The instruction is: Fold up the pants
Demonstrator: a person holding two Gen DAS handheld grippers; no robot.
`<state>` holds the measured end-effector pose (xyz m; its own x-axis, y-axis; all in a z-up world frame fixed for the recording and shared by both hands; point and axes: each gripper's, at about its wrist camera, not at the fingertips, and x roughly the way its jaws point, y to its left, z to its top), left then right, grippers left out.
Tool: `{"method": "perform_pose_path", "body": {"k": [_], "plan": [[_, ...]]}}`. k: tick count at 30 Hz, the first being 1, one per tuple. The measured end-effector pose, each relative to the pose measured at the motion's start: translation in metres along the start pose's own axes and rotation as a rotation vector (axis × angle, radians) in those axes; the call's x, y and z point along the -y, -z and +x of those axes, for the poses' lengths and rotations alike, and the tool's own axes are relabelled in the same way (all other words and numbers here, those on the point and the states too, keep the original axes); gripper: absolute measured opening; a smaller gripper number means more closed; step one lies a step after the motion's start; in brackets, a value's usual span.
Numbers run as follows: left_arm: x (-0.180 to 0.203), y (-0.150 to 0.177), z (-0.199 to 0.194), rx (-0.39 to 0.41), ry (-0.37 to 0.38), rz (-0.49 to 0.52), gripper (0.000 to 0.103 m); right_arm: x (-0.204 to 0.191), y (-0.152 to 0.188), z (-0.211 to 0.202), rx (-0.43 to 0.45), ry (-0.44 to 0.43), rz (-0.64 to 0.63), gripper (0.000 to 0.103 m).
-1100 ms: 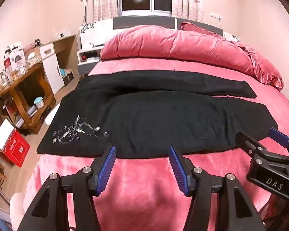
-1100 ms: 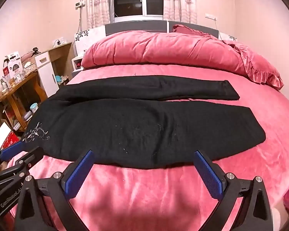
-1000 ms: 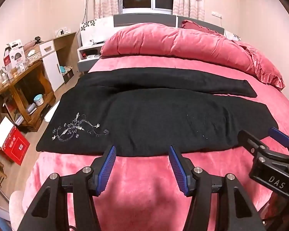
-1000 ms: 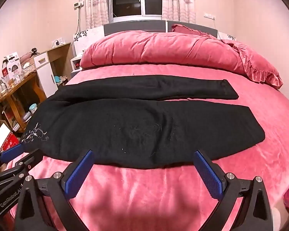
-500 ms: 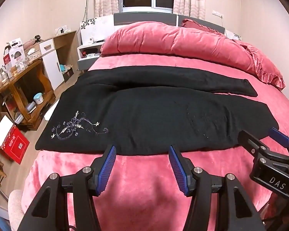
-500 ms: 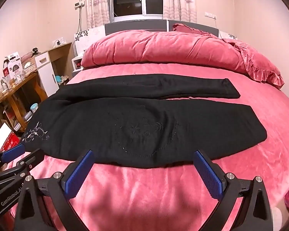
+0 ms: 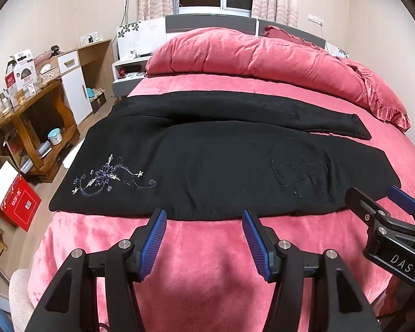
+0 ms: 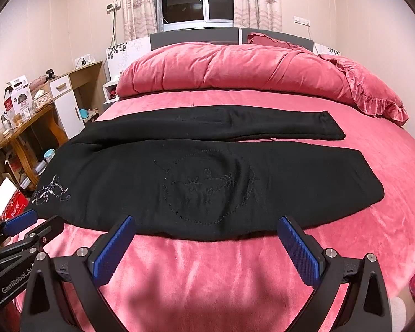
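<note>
Black pants [image 7: 213,166] lie spread flat across the pink bed [image 7: 207,254], waist at the left, both legs running right, the far leg narrower. They also show in the right wrist view [image 8: 207,182]. Silver embroidery [image 7: 108,177] marks the near leg by the waist. My left gripper [image 7: 203,217] is open and empty, just short of the pants' near edge. My right gripper [image 8: 206,228] is open wide and empty, at the near edge of the near leg. Each gripper shows at the side of the other's view.
A rolled pink duvet [image 7: 257,58] and a frilled pillow [image 7: 379,96] lie at the head of the bed. Left of the bed stand a wooden shelf table [image 7: 33,121], a white cabinet [image 7: 74,88] and a red box [image 7: 16,202] on the floor.
Both grippers have edged slightly forward toward the pants' near edge. The pants have not moved and both grippers stay open.
</note>
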<state>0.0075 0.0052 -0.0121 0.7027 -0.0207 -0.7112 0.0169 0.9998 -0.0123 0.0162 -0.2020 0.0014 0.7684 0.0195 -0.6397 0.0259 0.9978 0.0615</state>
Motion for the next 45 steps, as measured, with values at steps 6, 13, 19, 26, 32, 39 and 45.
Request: {"method": "perform_pose_path", "body": {"k": [6,13,19,26,32,39,45], "plan": [[-0.001,0.0,0.002,-0.005,0.002,0.0,0.058,0.001,0.001,0.002,-0.004,-0.001,0.005,0.103],[-0.001,0.001,0.003,-0.012,0.001,-0.002,0.058,0.001,0.002,0.005,-0.018,-0.007,0.006,0.103],[-0.003,0.001,0.006,-0.021,-0.002,-0.006,0.058,0.0,0.003,0.007,-0.029,-0.01,0.004,0.103],[-0.006,0.001,0.011,-0.04,-0.006,-0.022,0.058,0.003,0.003,0.012,-0.043,-0.011,0.014,0.103],[-0.009,0.002,0.017,-0.057,-0.009,-0.029,0.058,0.003,0.003,0.013,-0.048,-0.008,0.02,0.103],[-0.021,0.001,0.026,-0.094,0.021,-0.063,0.058,0.017,0.004,0.023,-0.078,-0.038,0.064,0.103],[-0.057,0.003,0.037,-0.112,0.103,-0.183,0.058,0.047,0.005,0.039,-0.125,-0.044,0.125,0.103]]}}
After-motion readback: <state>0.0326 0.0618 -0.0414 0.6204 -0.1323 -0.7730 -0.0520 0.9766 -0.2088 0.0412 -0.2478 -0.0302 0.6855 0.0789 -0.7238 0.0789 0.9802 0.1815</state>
